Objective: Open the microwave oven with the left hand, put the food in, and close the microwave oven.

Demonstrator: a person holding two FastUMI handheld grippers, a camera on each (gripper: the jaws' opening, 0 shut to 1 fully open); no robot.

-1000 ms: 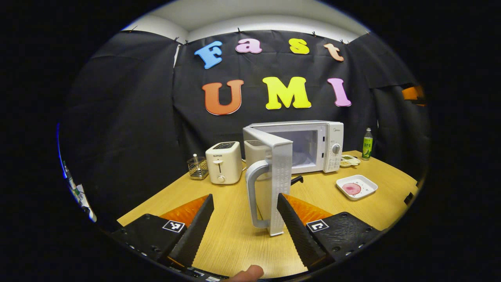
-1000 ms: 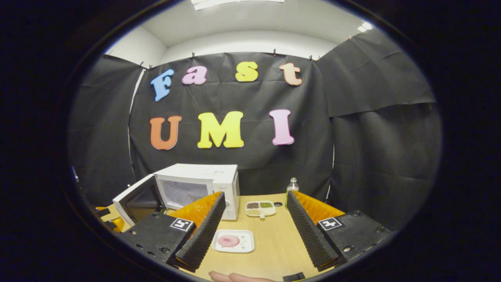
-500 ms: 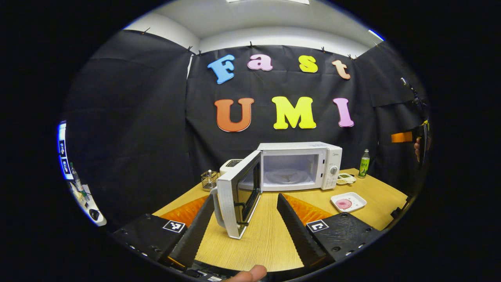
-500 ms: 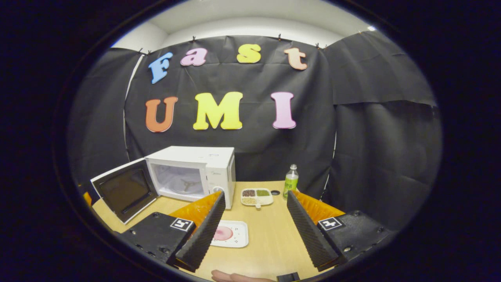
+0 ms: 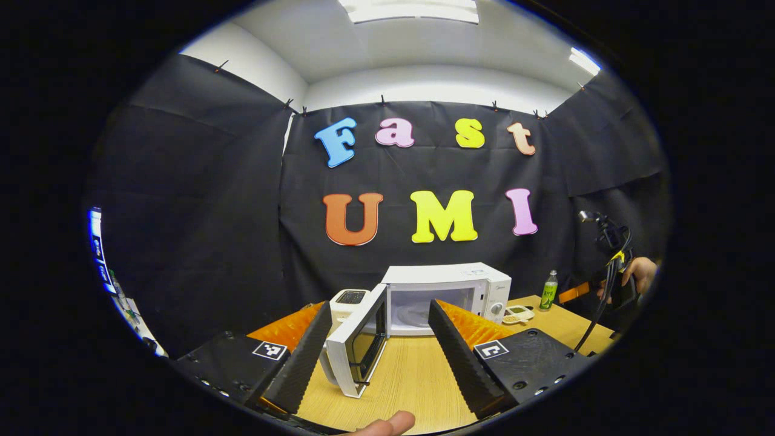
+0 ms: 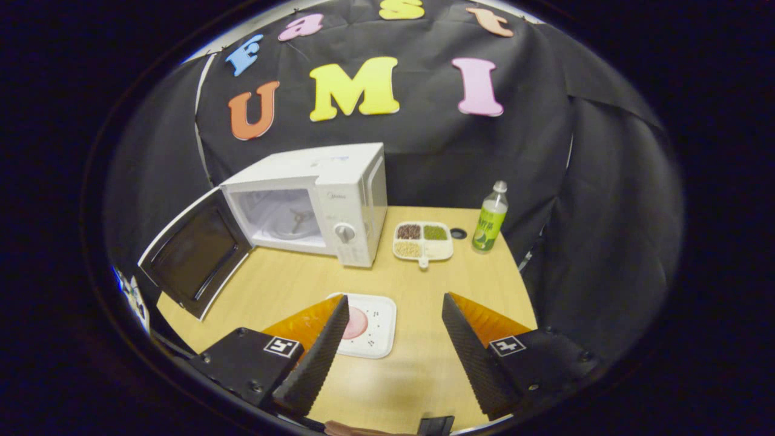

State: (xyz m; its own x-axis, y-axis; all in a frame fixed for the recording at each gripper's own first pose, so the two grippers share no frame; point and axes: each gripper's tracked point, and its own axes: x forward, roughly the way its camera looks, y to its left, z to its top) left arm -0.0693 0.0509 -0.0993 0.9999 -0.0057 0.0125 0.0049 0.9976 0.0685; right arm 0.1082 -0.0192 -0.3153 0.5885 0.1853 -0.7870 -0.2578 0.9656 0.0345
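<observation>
Microwave [image 6: 327, 194] door [image 6: 194, 260] open; right tongs [image 6: 390, 339] spread above plate [image 6: 372, 330]

- A green bottle [image 6: 489, 219] stands upright at the far edge of the worktop [image 6: 418, 375], ahead of the right claw [image 6: 387, 339] and off to its right.
- A divided snack tray [image 6: 422, 240] lies just left of the bottle, straight ahead of that claw.
- A small dark cap [image 6: 458, 233] lies between tray and bottle.
- A white toaster [image 5: 348, 300] sits beyond the left claw [image 5: 380, 339], ahead of its left finger.
</observation>
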